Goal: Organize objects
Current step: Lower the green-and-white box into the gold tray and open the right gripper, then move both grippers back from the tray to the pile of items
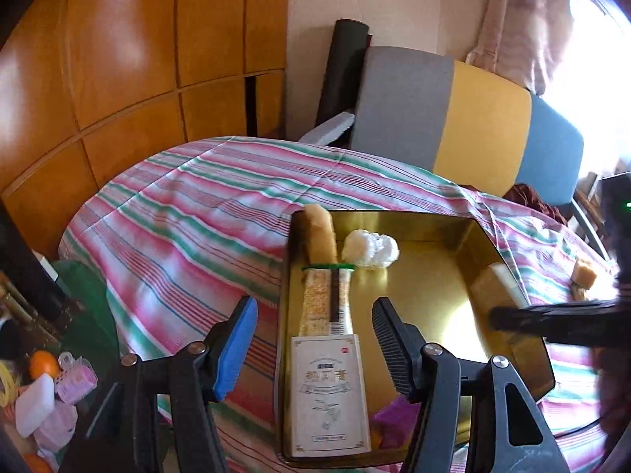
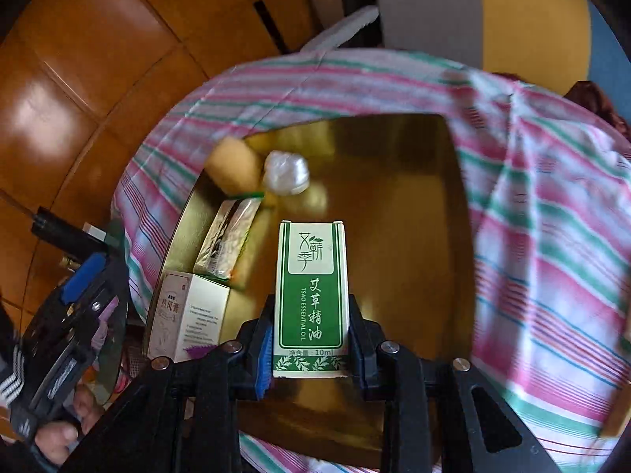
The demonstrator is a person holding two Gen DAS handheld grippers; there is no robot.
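Left wrist cam: my left gripper (image 1: 313,349) is spread wide w/ nothing between the fingers, hovering over the left side of the shiny gold metal tray (image 1: 434,295) on the pink-green striped cloth (image 1: 189,216). Inside the tray: cream cardboard box (image 1: 329,394), long clear packet (image 1: 325,299), tan sponge (image 1: 321,236), white crumpled wad (image 1: 368,248).

Right wrist cam: my right gripper (image 2: 309,339) is pinching the green-white essential oil box (image 2: 311,299), upright above the tray's (image 2: 414,205) middle.
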